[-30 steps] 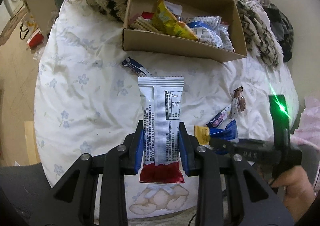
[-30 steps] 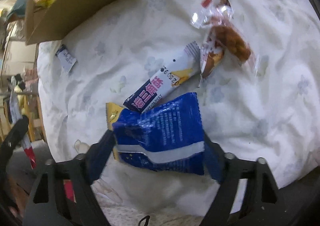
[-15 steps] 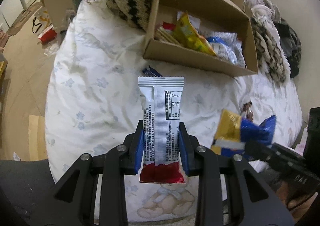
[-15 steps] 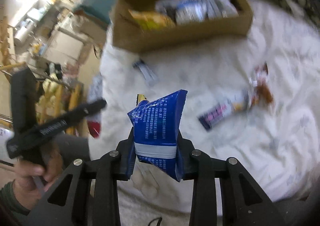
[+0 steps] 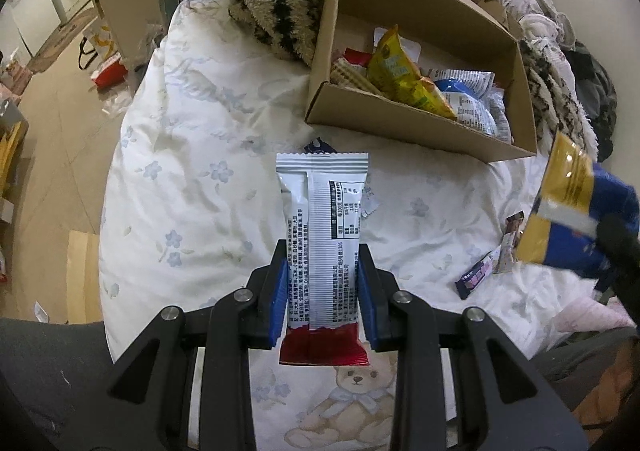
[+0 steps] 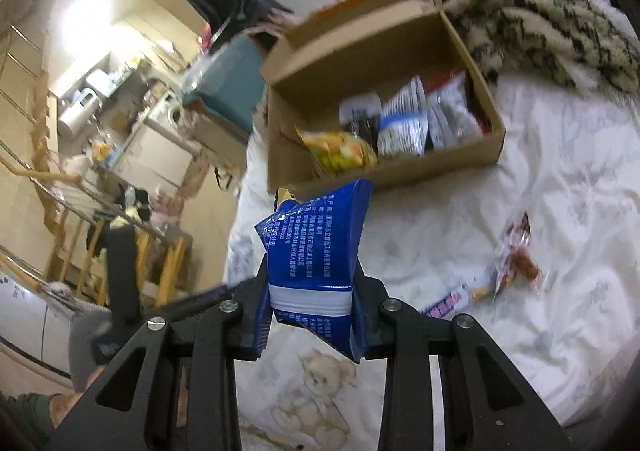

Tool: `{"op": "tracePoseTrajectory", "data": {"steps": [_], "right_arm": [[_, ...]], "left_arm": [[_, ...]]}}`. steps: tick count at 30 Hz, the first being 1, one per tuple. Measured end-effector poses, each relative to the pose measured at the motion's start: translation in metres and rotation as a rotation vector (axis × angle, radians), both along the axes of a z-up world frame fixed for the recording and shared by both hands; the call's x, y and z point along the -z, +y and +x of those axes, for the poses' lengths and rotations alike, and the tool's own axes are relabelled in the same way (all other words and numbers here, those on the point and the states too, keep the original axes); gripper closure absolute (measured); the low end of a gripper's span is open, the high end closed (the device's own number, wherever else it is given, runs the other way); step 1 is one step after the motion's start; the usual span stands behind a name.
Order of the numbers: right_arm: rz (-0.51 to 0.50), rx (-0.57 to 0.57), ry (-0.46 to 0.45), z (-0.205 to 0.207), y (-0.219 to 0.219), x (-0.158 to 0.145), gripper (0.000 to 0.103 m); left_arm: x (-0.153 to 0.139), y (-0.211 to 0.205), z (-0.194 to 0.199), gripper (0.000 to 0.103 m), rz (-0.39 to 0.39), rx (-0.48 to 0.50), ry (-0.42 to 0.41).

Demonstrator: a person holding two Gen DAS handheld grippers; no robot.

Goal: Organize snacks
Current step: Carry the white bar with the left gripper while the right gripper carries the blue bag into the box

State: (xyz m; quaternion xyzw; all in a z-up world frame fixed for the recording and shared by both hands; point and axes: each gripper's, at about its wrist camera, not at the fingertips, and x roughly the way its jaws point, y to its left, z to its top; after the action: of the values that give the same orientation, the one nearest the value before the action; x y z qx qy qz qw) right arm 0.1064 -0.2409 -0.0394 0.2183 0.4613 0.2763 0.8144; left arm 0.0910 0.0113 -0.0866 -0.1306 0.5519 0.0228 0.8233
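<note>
Both grippers are now carrying loads. The right gripper (image 6: 312, 303) is clamping the blue packet (image 6: 316, 251) it was only straddling on the quilt (image 5: 192, 187) a second ago; packet is now lifted clear and heading toward the cardboard box (image 6: 400, 171). The yellow snack that was lying under it is coming along too: in the left view it's showing as a yellow-and-blue bundle (image 5: 576, 203) at the right edge.

The left gripper (image 5: 322, 291) is still pinching the white-and-red bar (image 5: 322, 227), upright, jaws closed on its lower half. Over the last second the box has been sliding right and nearer in its view, so this one looks box-bound as well.

So: pick phase done for both, drops pending.

Still loose on the quilt: purple-and-white stick (image 6: 456, 297) and clear-wrapped brown snack (image 6: 520, 263), just beside each other. A small dark-blue wrapper (image 5: 318, 145) is peeking out behind the bar's top, mostly hidden.

Hard to read: right view is motion-blurred, so box contents are smeared. Can't tell whether the yellow pack is actually in the jaws or just stuck to the blue one.
</note>
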Motion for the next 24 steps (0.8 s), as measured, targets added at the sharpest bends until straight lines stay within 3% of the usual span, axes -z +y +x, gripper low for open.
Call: {"op": "tracePoseTrajectory", "data": {"steps": [3, 7, 13, 18, 24], "right_arm": [[0.007, 0.044, 0.000, 0.004, -0.004, -0.001, 0.069], [0.073, 0.085, -0.041, 0.004, -0.014, -0.014, 0.069], [0.091, 0.236, -0.137, 0.010, -0.045, -0.042, 0.069], [0.199, 0.313, -0.076, 0.043, -0.074, -0.036, 0.069], [0.156, 0.312, -0.090, 0.082, -0.070, -0.037, 0.069]], "left_arm": [[-0.003, 0.001, -0.001, 0.076, 0.010, -0.004, -0.024], [-0.012, 0.007, -0.003, 0.076, -0.053, -0.029, -0.090], [-0.029, 0.001, 0.001, 0.076, 0.004, -0.021, -0.144], [-0.051, 0.001, 0.016, 0.076, -0.022, -0.015, -0.196], [-0.073, -0.003, 0.057, 0.076, 0.009, 0.017, -0.236]]}}
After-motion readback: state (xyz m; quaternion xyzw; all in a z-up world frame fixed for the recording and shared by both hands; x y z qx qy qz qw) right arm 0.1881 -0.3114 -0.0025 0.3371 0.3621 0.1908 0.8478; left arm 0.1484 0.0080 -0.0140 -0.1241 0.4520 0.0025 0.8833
